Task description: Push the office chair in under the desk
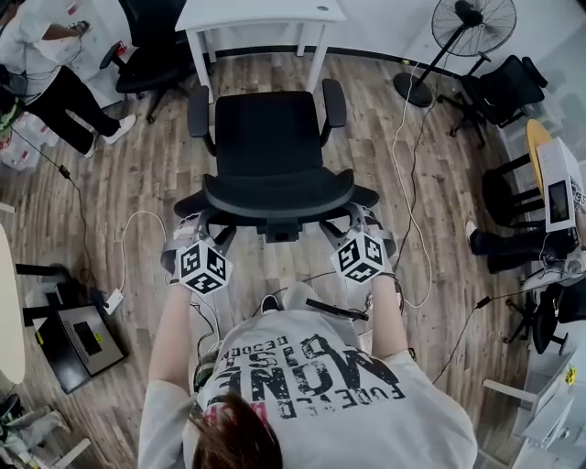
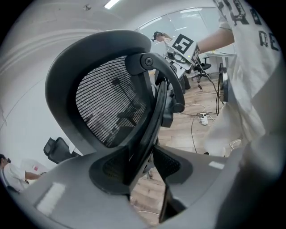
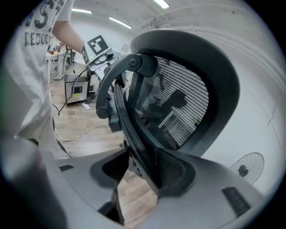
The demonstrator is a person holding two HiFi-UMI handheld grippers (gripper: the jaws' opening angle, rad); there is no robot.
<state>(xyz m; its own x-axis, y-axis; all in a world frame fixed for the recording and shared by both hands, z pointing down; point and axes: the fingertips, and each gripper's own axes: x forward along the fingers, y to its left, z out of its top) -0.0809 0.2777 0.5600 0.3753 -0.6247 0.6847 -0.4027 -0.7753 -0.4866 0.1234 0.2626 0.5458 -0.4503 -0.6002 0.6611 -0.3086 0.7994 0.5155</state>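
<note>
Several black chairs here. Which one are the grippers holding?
The middle office chair, facing the white desk: left gripper and right gripper clamp its backrest edge. The chair by the fan and the chair at upper left stand untouched.

Open-plan office is indicated: white desk [image 1: 261,13] at far side, black office chair [image 1: 270,137] mid-floor, more chairs [image 1: 151,64] parked far left and right, pedestal fan [image 1: 473,26] far right, cables [image 1: 396,137] and power strip [image 1: 113,300] laid on wood-plank floor [image 1: 119,183].

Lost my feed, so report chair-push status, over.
Left gripper and right gripper clamped on black mesh-backed office chair backrest. Chair short of white desk. Wood floor between looks clear.
</note>
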